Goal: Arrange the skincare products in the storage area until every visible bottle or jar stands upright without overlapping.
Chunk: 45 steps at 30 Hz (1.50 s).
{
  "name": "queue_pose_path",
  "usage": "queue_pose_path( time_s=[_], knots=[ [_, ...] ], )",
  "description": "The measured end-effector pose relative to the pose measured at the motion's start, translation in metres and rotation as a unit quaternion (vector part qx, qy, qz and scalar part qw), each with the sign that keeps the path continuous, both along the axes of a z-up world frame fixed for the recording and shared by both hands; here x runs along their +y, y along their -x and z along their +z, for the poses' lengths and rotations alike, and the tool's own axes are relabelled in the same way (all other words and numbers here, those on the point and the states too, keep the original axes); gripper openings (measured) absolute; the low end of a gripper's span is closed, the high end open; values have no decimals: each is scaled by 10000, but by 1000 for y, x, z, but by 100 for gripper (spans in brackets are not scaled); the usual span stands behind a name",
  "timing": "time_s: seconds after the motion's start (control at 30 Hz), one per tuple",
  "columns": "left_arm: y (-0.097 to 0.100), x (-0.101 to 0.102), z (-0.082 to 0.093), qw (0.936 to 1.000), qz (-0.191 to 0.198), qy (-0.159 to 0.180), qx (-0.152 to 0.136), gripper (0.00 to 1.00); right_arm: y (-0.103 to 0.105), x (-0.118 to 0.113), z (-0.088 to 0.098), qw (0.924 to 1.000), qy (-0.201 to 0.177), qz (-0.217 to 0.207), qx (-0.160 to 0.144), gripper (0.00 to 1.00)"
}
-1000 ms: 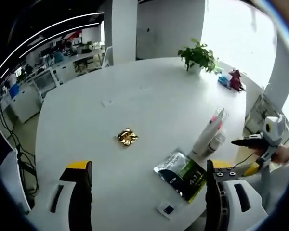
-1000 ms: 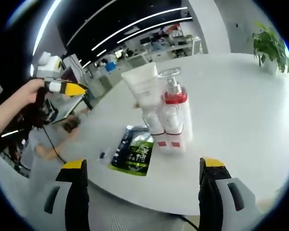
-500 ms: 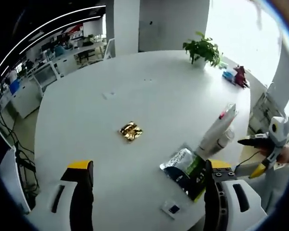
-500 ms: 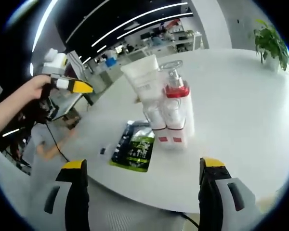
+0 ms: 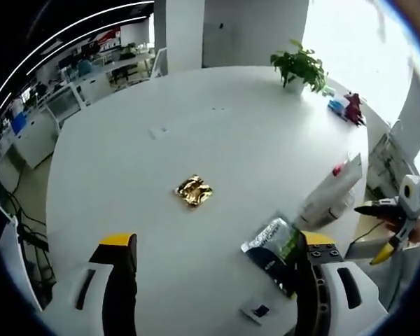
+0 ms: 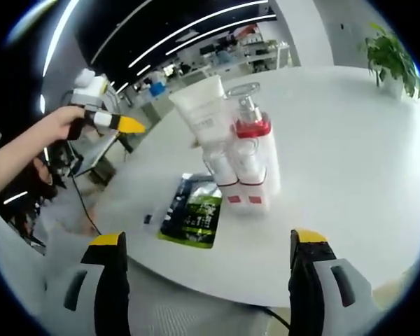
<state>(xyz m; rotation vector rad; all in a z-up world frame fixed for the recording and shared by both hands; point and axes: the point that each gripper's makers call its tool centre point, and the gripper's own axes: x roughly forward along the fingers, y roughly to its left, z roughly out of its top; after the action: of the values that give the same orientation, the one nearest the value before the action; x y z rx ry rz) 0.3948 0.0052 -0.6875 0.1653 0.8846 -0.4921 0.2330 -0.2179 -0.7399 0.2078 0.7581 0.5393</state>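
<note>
A cluster of skincare products stands upright near the table's edge: a white tube [image 6: 199,115] on its cap and a pump bottle [image 6: 253,164] with a red collar, close together. In the left gripper view the same white tube [image 5: 330,198] stands at the right. My right gripper [image 6: 210,283] is open, short of the cluster, with nothing between its jaws. My left gripper [image 5: 213,283] is open over the table, empty; in the right gripper view the left gripper [image 6: 105,120] is held in a hand at the left.
A green and black sachet [image 6: 194,217] lies flat beside the cluster, with a small card [image 5: 256,311] near the edge. A gold wrapper [image 5: 194,190] lies mid-table. A potted plant [image 5: 301,66] and small red and blue items [image 5: 346,108] sit at the far side of the white table [image 5: 217,133].
The left gripper has lifted a little and shifted, so its view looks down more on the table. The products and sachet have not moved.
</note>
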Motion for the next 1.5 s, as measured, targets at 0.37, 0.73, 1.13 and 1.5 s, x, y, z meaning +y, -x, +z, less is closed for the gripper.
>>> queue_pose_path(
  time_s=[0.37,0.73,1.13,1.5],
  knots=[
    [-12,-3,-19,9998,-86,-85,180,92,-1,-1,-2,9999,-22,-94,86,96],
    [-41,-4,-36,9997,-86,-44,243,93,-5,-9,-3,9994,-64,-318,117,96],
    [-81,-12,-76,9993,-74,-98,349,89,-7,-14,-4,9989,-1,-461,85,94],
    [-109,-15,-117,9935,953,49,625,79,-8,-20,-7,9980,59,-609,156,93]
  ],
)
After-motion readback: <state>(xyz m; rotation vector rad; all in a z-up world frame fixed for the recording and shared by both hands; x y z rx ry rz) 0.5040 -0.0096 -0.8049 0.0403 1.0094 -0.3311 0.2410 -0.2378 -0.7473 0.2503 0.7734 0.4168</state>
